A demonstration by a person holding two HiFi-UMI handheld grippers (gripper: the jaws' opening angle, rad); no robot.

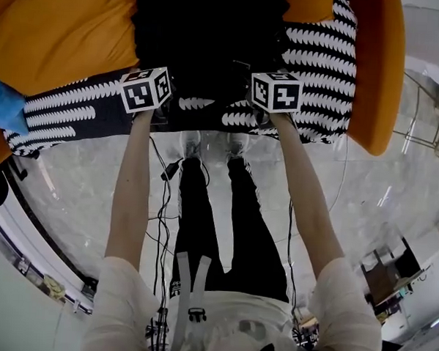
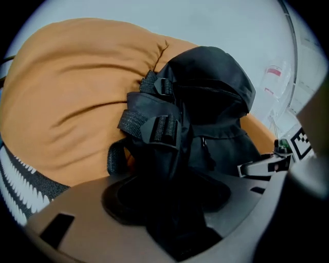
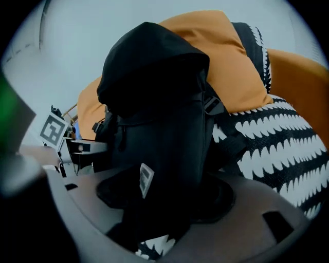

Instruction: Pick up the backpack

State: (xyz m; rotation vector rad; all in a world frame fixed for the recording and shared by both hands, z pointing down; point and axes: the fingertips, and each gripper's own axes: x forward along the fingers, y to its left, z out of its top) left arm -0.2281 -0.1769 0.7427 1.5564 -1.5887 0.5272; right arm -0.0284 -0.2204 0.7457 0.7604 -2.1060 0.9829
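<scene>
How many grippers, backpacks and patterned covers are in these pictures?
Grippers: 2 (left gripper, right gripper)
Backpack: 1
Patterned cover: 1
Total: 4

A black fabric backpack (image 1: 204,45) stands upright on a black-and-white patterned seat (image 1: 324,63), its back leaning against an orange cushion (image 1: 58,38). Its rounded top flap is closed. Webbing straps (image 2: 154,126) with buckles run down one side, and a small white tag (image 3: 145,180) sits low on another.
</scene>
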